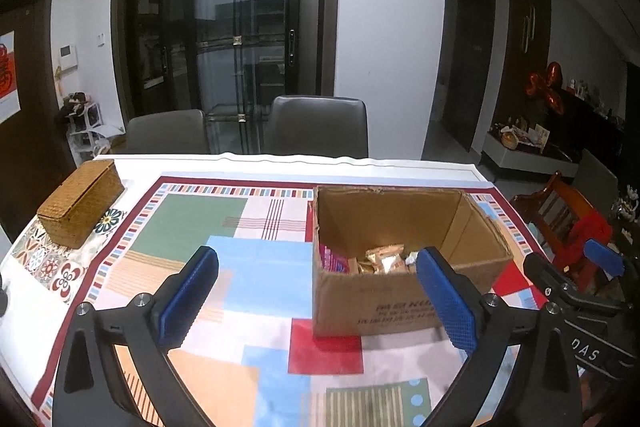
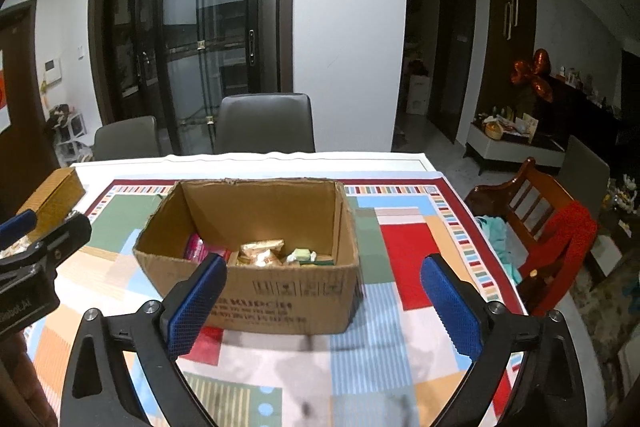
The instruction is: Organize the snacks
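Observation:
An open cardboard box (image 1: 400,303) stands on the patterned tablecloth; it also shows in the right wrist view (image 2: 280,299). Inside lie gold snack packets (image 2: 260,253), a pink packet (image 2: 196,247) and a pale green packet (image 2: 302,255). My left gripper (image 1: 316,291) is open and empty, above the cloth at the box's near left corner. My right gripper (image 2: 324,299) is open and empty, just in front of the box. The right gripper also shows at the right edge of the left wrist view (image 1: 572,279), and the left gripper at the left edge of the right wrist view (image 2: 40,235).
A woven lidded basket (image 1: 80,203) sits at the table's far left. Two grey chairs (image 1: 320,125) stand behind the table. A wooden chair with a red cloth (image 2: 552,227) stands at the right side. The table edge (image 2: 520,303) runs close on the right.

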Motion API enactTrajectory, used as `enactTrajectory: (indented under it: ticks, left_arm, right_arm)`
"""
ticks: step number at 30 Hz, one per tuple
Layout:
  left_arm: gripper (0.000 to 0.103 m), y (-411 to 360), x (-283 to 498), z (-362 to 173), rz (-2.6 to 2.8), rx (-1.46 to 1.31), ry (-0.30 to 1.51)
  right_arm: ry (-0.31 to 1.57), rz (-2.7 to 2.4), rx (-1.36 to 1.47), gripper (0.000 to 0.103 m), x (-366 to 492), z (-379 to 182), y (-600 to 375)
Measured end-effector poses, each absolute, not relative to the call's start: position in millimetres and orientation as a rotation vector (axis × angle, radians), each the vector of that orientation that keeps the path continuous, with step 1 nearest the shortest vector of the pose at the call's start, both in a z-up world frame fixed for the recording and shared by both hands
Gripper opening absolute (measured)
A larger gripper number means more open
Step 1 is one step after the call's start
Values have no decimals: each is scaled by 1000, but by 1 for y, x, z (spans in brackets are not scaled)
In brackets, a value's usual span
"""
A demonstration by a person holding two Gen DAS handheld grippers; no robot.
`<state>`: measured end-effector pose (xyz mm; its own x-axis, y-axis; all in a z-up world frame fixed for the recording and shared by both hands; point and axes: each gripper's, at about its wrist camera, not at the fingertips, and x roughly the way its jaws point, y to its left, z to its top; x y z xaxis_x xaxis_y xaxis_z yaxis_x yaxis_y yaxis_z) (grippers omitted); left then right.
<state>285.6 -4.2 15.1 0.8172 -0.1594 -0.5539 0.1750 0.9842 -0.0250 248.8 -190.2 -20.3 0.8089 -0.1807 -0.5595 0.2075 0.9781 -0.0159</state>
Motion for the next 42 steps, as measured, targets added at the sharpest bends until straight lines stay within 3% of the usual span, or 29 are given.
enactTrajectory:
  ticks: [42]
  left_arm:
    - [101,13,95,-20,-199,55,594]
  right_arm:
    - [548,-234,98,99,63,-44,-177]
